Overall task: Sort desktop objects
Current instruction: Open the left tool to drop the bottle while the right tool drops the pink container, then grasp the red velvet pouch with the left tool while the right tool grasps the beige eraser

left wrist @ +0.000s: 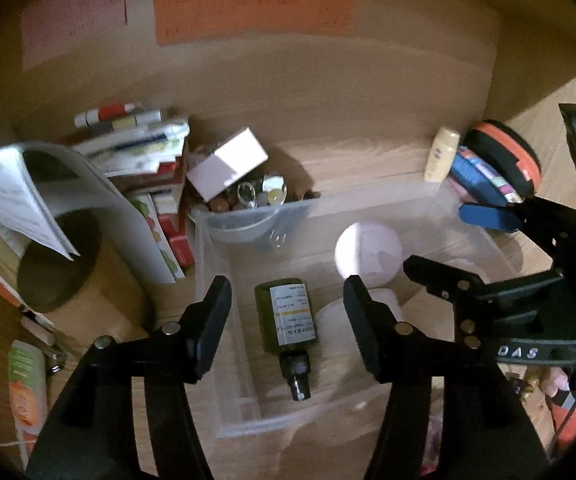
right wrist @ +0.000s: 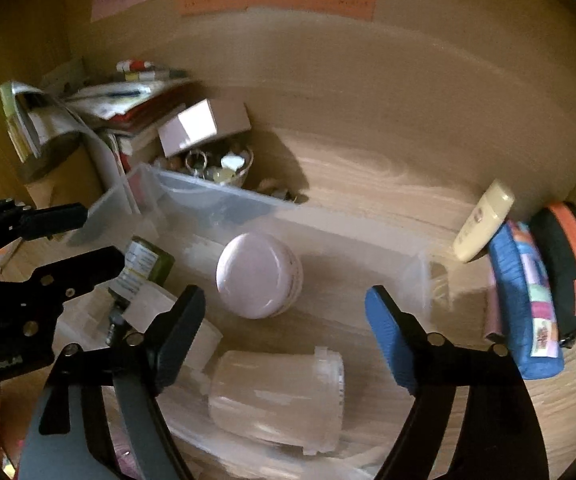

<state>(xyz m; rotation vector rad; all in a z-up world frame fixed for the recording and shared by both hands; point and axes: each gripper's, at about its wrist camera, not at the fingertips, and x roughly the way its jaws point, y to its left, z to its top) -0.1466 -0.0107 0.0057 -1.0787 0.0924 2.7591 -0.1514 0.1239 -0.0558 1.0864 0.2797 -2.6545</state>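
Note:
A clear plastic bin sits on the wooden desk. In it lie a dark green dropper bottle, a round pale pink jar and a clear plastic cup on its side. My left gripper is open and empty, its jaws either side of the green bottle, above it. My right gripper is open and empty over the bin, above the pink jar and the cup. It also shows in the left wrist view.
A small tub of trinkets with a white box on it stands behind the bin. Books and papers pile at the left. A cream tube, a blue pouch and an orange-black case lie at the right.

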